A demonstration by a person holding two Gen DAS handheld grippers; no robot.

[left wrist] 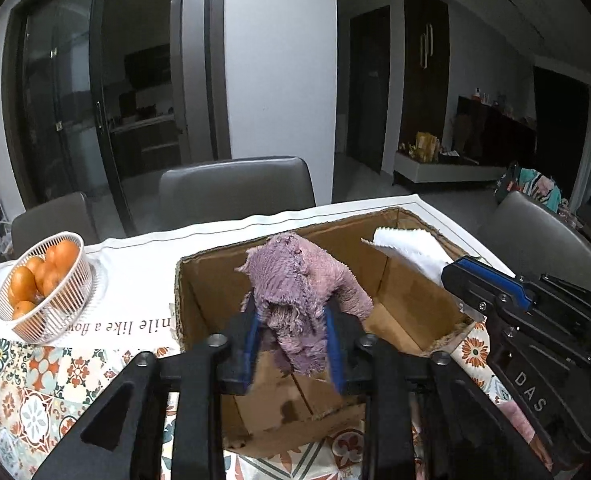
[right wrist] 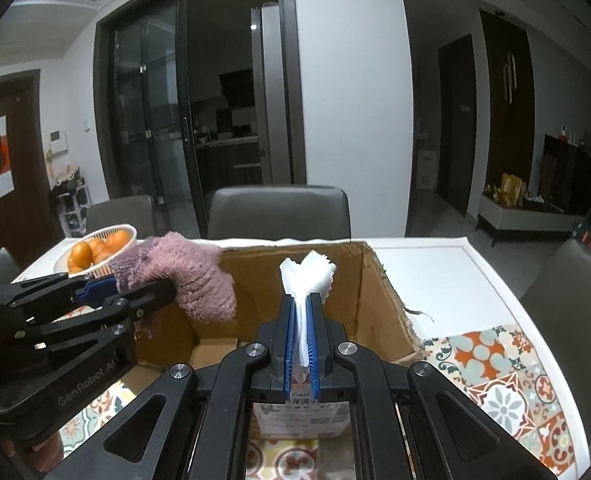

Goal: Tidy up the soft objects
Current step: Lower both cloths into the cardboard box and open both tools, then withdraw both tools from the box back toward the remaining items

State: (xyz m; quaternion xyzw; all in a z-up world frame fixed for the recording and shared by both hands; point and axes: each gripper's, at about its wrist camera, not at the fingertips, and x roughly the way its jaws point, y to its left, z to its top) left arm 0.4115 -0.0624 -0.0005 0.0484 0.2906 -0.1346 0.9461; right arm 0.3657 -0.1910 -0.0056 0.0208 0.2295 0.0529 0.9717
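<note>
Right gripper (right wrist: 299,340) fingers clamped tight on white cloth (right wrist: 309,276), left gripper (left wrist: 293,340) marked "GenRobot.AI", fingers part open around purple fuzzy cloth (left wrist: 295,280), both over open cardboard box (left wrist: 407,320), table (right wrist: 427,272), "like a" printed near orange basket (left wrist: 43,284) at left.

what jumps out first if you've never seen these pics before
A fuzzy purple cloth sits between the left tool's fingers above the open cardboard box. The right tool pinches a white cloth over the same box. A basket of oranges stands to the box's left.
</note>
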